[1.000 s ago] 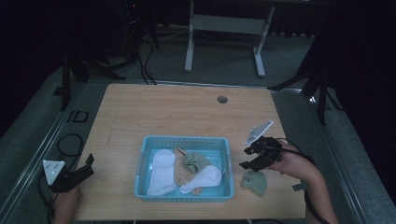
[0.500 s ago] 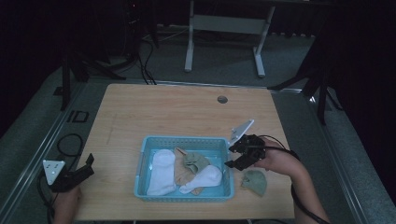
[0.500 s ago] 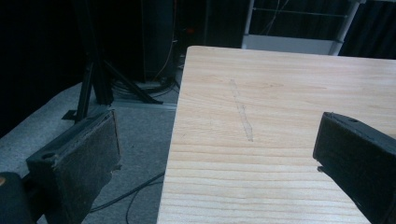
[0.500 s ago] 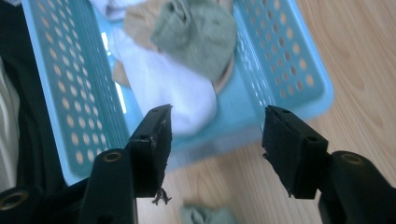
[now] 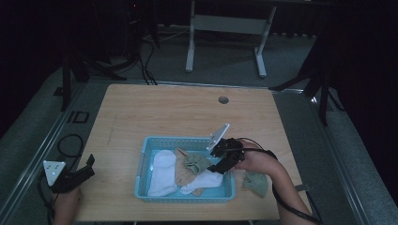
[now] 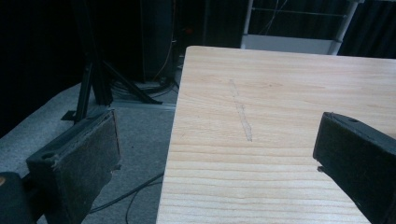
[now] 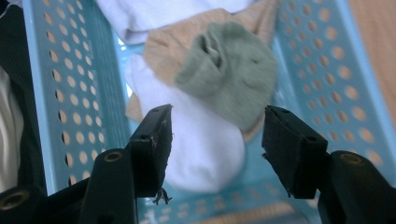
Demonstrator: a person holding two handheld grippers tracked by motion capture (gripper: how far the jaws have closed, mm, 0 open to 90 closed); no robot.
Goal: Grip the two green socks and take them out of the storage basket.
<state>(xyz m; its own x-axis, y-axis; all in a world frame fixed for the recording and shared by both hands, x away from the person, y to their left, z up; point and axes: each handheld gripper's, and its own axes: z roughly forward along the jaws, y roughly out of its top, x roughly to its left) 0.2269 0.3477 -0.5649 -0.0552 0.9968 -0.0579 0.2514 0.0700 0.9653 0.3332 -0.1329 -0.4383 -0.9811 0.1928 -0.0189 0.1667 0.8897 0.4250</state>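
Note:
A light blue perforated basket (image 5: pixel 145 154) sits near the table's front edge with socks inside: a white sock (image 5: pixel 162 171) at its left, a tan sock (image 5: pixel 182 174), a grey-green sock (image 5: pixel 196 162) and another white sock (image 5: pixel 206 180). My right gripper (image 5: pixel 217 165) hangs open over the basket's right end, nothing between its jaws. In the right gripper view its fingertips (image 7: pixel 154 140) frame the white sock (image 7: pixel 201 140) and the grey-green sock (image 7: pixel 231 79) below. A second grey-green sock (image 5: pixel 256 182) lies on the table right of the basket. My left gripper (image 5: pixel 83 169) stands open at the table's front left corner.
The wooden table (image 5: pixel 187 117) has a round cable hole (image 5: pixel 223 100) at the back. In the left gripper view the table's left edge (image 6: pixel 175 140) drops to grey floor with cables. A white desk frame (image 5: pixel 225 23) stands behind the table.
My right gripper has moved left from above the loose grey-green sock to over the basket's right end, jaws still open. The left gripper has stayed put.

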